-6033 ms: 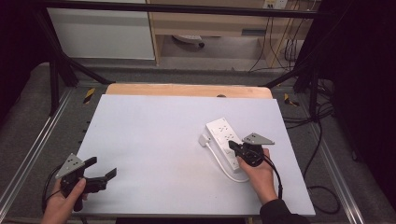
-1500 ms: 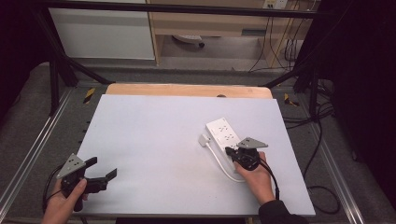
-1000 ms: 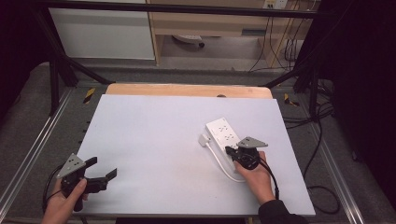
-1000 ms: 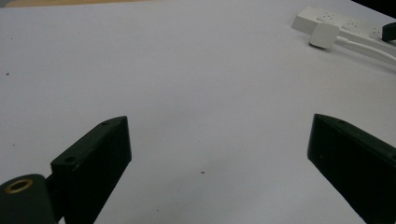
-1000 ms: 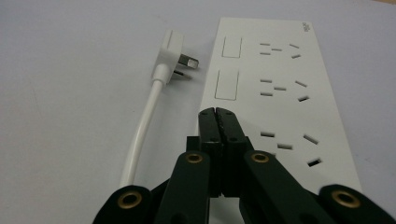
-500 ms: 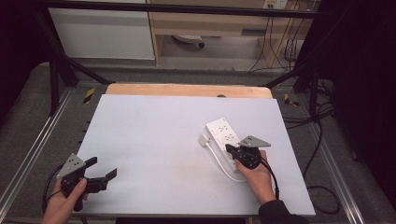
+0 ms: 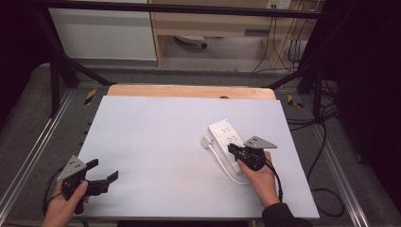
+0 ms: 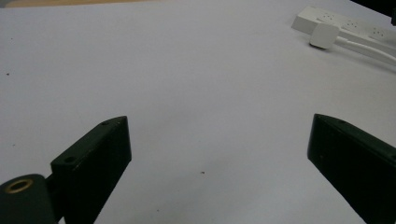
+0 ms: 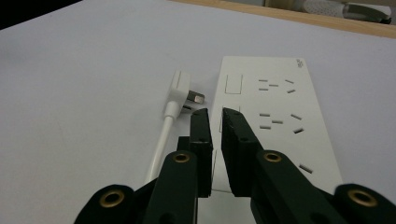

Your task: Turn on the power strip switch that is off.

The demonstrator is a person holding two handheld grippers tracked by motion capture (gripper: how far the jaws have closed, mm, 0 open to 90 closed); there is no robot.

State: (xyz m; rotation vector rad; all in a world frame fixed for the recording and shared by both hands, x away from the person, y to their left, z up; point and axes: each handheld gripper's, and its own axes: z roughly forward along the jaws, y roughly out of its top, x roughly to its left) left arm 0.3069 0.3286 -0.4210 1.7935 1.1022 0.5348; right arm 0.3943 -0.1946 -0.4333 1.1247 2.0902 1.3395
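- The white power strip (image 7: 228,143) lies flat on the pale worktop (image 7: 156,142), toward its right side, set at a slant so that its far end points away and to the left in the high view.
- Its white plug (image 7: 206,141) rests on the worktop just beside the strip's left long edge — prongs turned toward the strip, as the right gripper view shows (image 9: 180,91).
- The white cord (image 7: 226,168) runs from the plug down along the strip's left side and curves toward the person's right hand (image 7: 261,179).
- The right gripper (image 7: 231,149) sits over the near end of the strip; in the right gripper view its jaws point along the strip's left edge with a narrow slit between them. They have just been opening a little, and nothing is caught between them.
- The strip's face shows rows of socket slots (image 9: 279,108) and a square outline near its far end.
- The left gripper (image 7: 102,174) is held at the worktop's near left corner by the left hand (image 7: 64,208), well apart from the strip. Its jaws stand wide apart over bare worktop, with nothing between them.
- In the left gripper view the strip (image 8: 336,23) and plug (image 8: 323,35) appear far off at the upper right.
- A wooden edge (image 7: 189,91) runs along the far side of the worktop.
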